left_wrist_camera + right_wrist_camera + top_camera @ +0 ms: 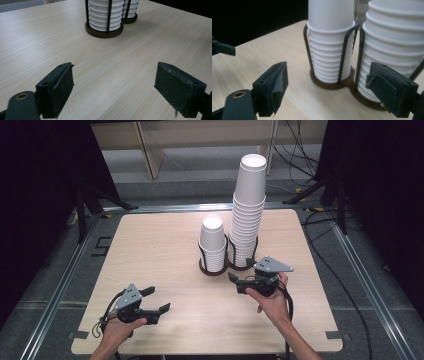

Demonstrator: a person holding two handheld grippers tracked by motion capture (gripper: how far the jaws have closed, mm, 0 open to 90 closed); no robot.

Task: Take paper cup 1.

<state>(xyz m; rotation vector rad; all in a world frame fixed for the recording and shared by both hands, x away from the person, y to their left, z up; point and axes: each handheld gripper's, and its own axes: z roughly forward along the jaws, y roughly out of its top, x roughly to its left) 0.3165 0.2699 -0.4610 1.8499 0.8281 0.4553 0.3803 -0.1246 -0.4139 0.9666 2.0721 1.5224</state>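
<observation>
2 cup stacks in 2 holders; 2 open claws.

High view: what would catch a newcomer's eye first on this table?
The tall stack of white paper cups rises high from its wire holder at the table's far middle, beside a much shorter stack to its left. The right gripper, jaws open, is close in front of the holders. The left gripper sits open near the front left edge.
</observation>
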